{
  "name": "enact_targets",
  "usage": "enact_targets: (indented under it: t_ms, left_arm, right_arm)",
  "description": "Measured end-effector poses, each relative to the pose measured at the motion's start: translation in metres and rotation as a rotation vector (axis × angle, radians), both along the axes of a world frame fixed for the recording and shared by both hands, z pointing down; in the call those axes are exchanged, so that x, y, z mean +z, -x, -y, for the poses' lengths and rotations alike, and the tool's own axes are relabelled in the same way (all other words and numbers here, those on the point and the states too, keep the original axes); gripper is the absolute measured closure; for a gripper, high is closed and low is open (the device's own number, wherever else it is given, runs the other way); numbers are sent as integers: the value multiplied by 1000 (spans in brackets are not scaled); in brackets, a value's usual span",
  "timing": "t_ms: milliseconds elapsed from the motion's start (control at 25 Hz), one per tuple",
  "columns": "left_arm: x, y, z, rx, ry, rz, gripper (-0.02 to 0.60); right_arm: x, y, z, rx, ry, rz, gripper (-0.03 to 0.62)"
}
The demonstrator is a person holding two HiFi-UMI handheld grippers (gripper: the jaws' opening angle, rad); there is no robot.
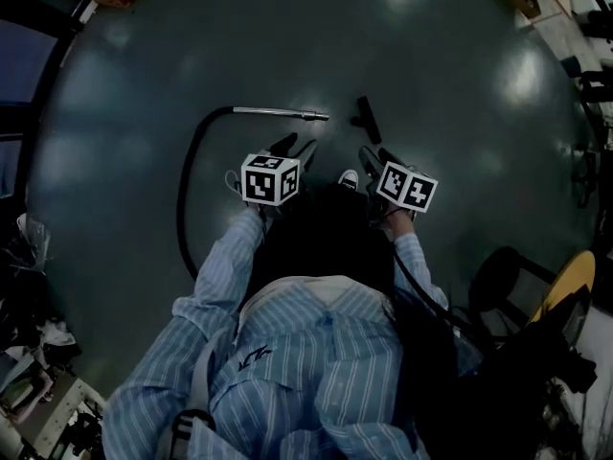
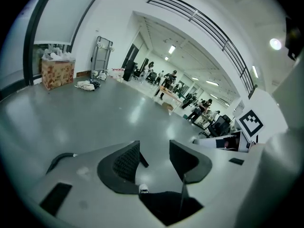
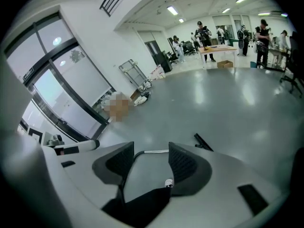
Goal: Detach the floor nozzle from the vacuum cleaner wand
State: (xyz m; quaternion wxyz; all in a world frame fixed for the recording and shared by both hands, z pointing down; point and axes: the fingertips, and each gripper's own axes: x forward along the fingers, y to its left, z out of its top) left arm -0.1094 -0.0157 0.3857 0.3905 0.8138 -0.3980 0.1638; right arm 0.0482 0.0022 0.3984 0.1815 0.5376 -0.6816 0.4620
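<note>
lying apart on floor [image 1: 431, 84]: wand [image 1: 281, 113], nozzle [image 1: 365, 113] | l hand-held gripper [image 2: 154, 145] wide, empty | r hand-held gripper [image 3: 151, 147] same

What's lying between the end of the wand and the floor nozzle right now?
Nothing: in the head view only bare grey floor separates the wand from the floor nozzle; they lie apart.

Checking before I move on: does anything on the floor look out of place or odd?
Only what the task explains: the floor nozzle lies loose on the floor, a gap apart from the wand, whose hose curls left. Nothing looks spilled or broken.
</note>
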Motion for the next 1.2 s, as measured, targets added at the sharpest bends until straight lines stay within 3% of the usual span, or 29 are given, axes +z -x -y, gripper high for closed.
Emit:
enact_targets:
  t_ms: [120, 320, 520, 760, 960, 1200]
  left_arm:
    - [-10, -11, -18, -31, 4, -12, 402]
    - [-20, -43, -57, -57, 9, 15, 538]
    - [-38, -98, -96, -90, -13, -15, 545]
    - [-43, -167, -157, -209, -33, -33, 555]
    - [-54, -194, -204, -300, -33, -17, 568]
    - [-65, -192, -250, -284, -51, 59, 569]
  right_arm:
    - [-8, -13, -10, -34, -7, -4, 359]
    - [-26, -43, -30, -77, -36, 10, 361]
    - [-37, -79, -69, -157, -43, 28, 370]
    - [-28, -135, -133, -258, -23, 37, 385]
    - [-31, -163, -166, -297, -13, 70, 399]
    - [-20, -163, -211, -316, 28, 117, 452]
